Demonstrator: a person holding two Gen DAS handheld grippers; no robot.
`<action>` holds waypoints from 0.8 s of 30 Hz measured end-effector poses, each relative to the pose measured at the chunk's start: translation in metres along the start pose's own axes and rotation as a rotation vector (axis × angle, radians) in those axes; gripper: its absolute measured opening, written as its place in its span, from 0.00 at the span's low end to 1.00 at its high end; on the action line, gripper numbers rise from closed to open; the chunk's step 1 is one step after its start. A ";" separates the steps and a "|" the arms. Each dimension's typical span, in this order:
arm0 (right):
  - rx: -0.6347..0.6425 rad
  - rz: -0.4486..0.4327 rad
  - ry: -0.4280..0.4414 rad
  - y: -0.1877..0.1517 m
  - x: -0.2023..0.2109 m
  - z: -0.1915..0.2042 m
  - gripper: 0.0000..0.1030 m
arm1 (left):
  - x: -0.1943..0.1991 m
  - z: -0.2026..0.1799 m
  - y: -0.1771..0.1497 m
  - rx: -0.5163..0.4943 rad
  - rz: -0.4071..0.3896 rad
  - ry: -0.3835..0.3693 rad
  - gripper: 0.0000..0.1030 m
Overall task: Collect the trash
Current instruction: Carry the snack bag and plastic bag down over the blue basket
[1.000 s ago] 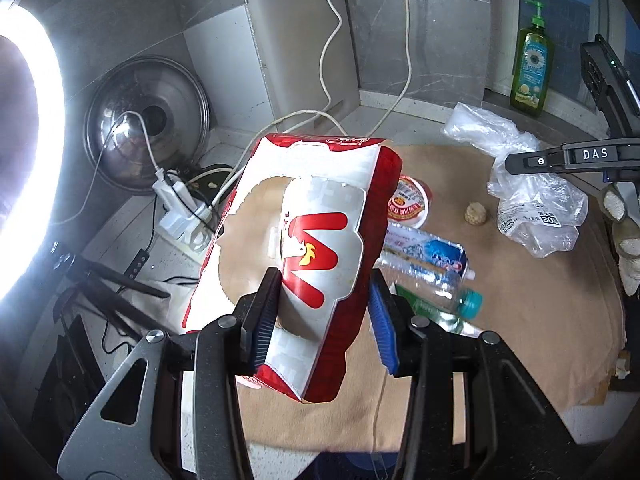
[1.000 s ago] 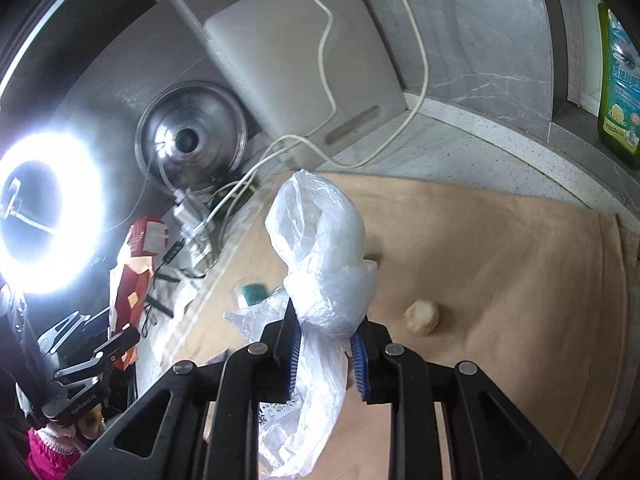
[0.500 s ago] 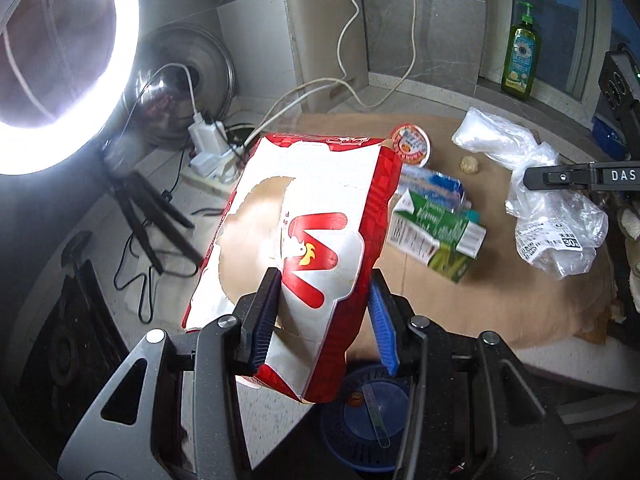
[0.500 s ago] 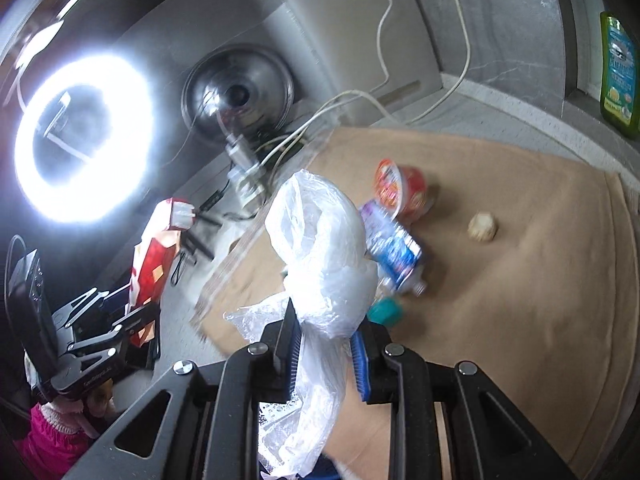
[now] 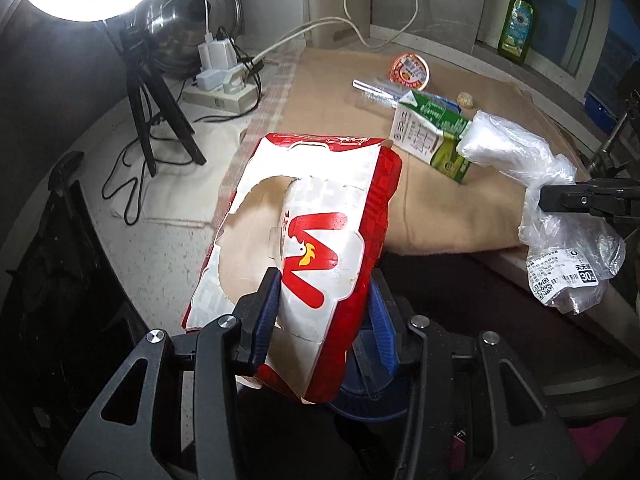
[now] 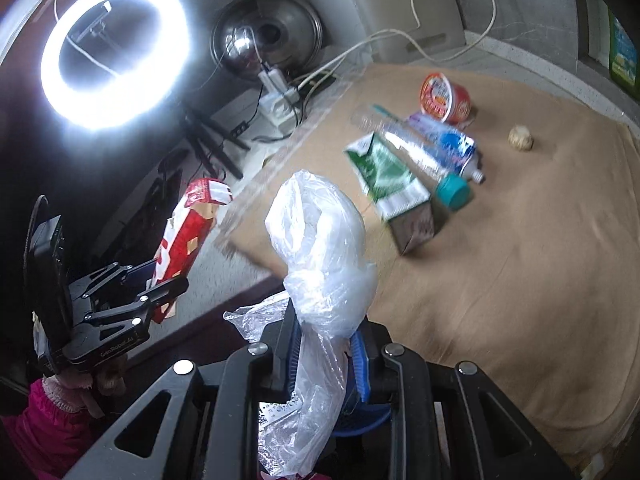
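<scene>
Grey stone counter and a tan cloth [image 5: 460,208] fill the background under a ring light [image 6: 116,50], with a blue bin [image 5: 368,396] partly visible low down, beneath both tools. At the left gripper [image 5: 320,320] the blue pads clamp a torn red-and-white carton [image 5: 316,240], which hangs off the counter's edge above the bin; the right gripper [image 6: 326,354] is pinched on a crumpled clear plastic bag [image 6: 324,264], likewise at the cloth's near edge. So two pieces are lifted but neither is dropped yet, by my reading. Left on the cloth are a green milk carton [image 6: 394,192], a plastic bottle [image 6: 432,156] touching it, a red cup [image 6: 444,98] behind them and a small paper ball [image 6: 521,138] apart to the right. Compared with a second ago, both tools have drawn back from over the cloth towards its near edge and the bin has come into view; each grip is unchanged.
</scene>
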State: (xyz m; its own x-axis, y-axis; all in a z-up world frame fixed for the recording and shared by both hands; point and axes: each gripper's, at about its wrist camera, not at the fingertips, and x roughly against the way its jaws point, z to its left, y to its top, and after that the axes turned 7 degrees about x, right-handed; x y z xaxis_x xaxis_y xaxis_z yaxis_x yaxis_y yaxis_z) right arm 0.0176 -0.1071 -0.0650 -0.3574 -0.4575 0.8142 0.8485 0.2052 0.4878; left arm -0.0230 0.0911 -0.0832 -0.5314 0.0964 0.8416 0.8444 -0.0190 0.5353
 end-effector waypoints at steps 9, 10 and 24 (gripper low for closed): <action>-0.003 0.112 0.003 -0.054 -0.037 0.020 0.21 | -0.027 0.004 -0.056 0.003 0.130 -0.020 0.42; -0.002 0.121 0.000 -0.059 -0.040 0.022 0.21 | -0.028 0.002 -0.062 -0.009 0.129 -0.018 0.42; 0.059 0.200 -0.052 -0.102 -0.066 0.046 0.21 | -0.042 -0.026 -0.105 -0.081 0.209 -0.069 0.42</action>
State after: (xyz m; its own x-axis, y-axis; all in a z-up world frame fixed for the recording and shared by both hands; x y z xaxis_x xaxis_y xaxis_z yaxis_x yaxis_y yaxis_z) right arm -0.0638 -0.0581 -0.1540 -0.2052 -0.3577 0.9110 0.8807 0.3386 0.3313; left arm -0.0910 0.0634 -0.1728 -0.3372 0.1499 0.9294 0.9260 -0.1250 0.3561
